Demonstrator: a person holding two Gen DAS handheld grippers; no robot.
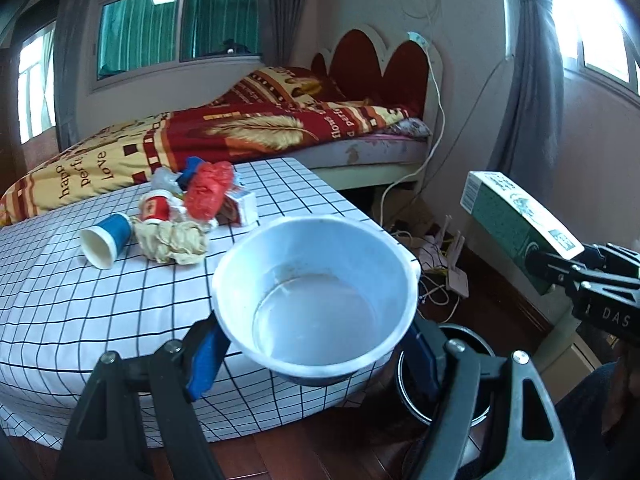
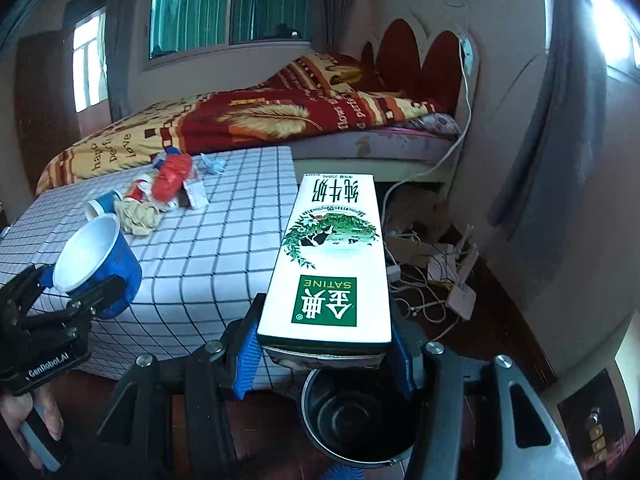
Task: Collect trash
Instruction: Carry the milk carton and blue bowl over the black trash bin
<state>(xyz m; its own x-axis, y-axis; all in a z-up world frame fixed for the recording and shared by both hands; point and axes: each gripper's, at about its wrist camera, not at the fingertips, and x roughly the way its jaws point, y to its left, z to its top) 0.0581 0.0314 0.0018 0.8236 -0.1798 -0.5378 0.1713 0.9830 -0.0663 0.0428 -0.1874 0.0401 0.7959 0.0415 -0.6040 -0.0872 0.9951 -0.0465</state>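
- Two pieces of trash are in your grip at this moment: a blue paper cup [image 1: 316,296] and a milk carton [image 2: 330,264].
- Your left tongs [image 1: 316,356] are clamped on the cup's blue sides, its white mouth tipped up toward the camera, held off the near edge of the tabletop [image 1: 80,300].
- Your right tongs [image 2: 324,360] are clamped on the carton's near end; the carton points away from the lens, printed white face up, green side showing in the left view.
- Directly beneath both held items a dark round bin [image 2: 360,416] with a metal rim stands on the wooden floor [image 1: 320,448], just beside the tabletop's corner.
- More trash sits in a heap on the far part of the checked cloth: a second blue cup [image 1: 107,245] lying on its side, a red-and-white cup [image 1: 154,208], crumpled tan paper [image 1: 172,242], a red plastic bag [image 1: 208,192] and a small flat carton [image 1: 242,208], all touching or nearly so.
- Behind the tabletop lies a bed [image 1: 240,128] with a red and yellow quilt; to the right, tangled cables [image 2: 432,280] lie on the floor by the wall.
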